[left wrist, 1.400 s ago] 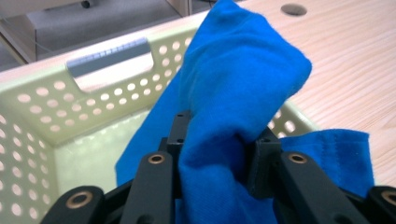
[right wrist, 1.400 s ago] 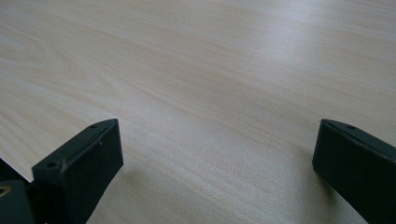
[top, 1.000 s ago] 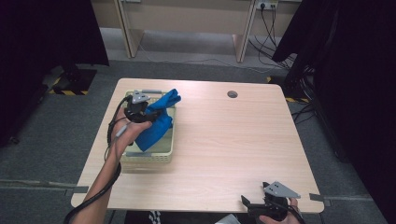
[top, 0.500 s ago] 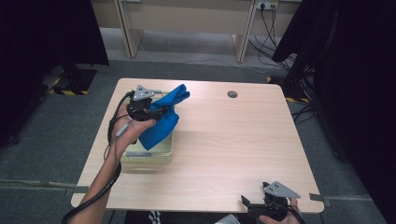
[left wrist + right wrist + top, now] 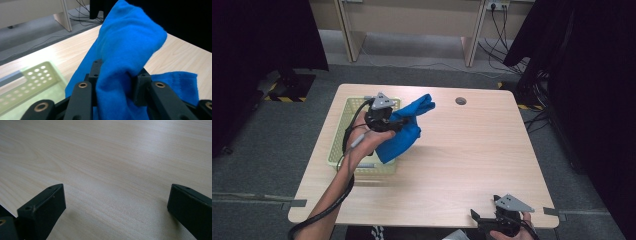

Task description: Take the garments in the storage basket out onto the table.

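Your left gripper (image 5: pixel 115 82) has its jaws clenched on a bunched fold of the blue cloth (image 5: pixel 404 131); your right gripper (image 5: pixel 115 207) waits released. The cloth is soft, light and droopy, so take hold of thick gathered folds, not a thin edge.

No text, label, brand, number or sign can be read on anything here.

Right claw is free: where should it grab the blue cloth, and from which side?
Probably the loose bunched end of the blue cloth, which sticks up toward the table's far side, clear of the left claw clamped on its middle. The right claw should come from the open tabletop side, since the basket blocks the other.
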